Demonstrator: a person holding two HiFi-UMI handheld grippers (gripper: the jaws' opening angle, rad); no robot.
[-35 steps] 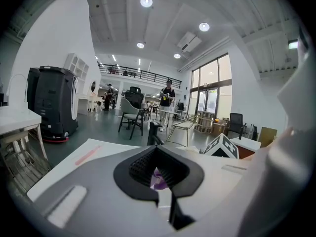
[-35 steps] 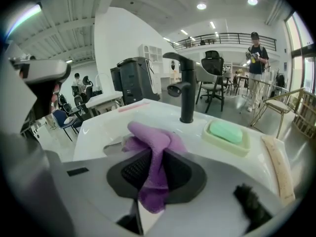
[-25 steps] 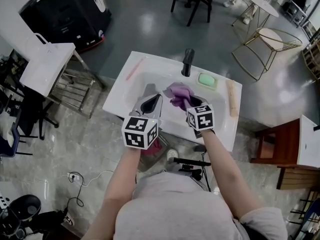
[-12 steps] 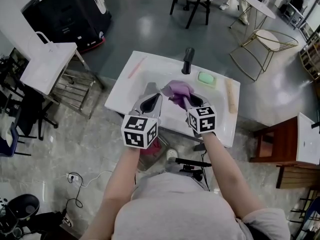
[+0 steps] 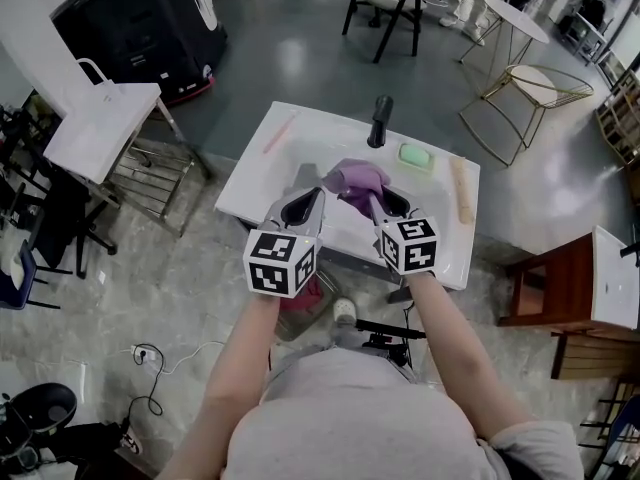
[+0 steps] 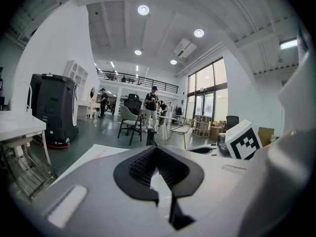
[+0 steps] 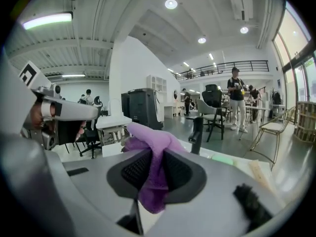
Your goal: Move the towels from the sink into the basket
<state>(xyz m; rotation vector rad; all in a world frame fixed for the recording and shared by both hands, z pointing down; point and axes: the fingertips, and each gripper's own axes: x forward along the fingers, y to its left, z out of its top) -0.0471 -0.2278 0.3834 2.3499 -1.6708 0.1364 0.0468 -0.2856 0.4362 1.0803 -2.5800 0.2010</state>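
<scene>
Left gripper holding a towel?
No, nothing sits between the jaws of the left gripper; the purple towel is pinched in the right gripper.

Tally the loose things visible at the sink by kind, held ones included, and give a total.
purple towel: 1
green bar: 1
pink stick: 1
beige stick: 1
Total: 4
</scene>
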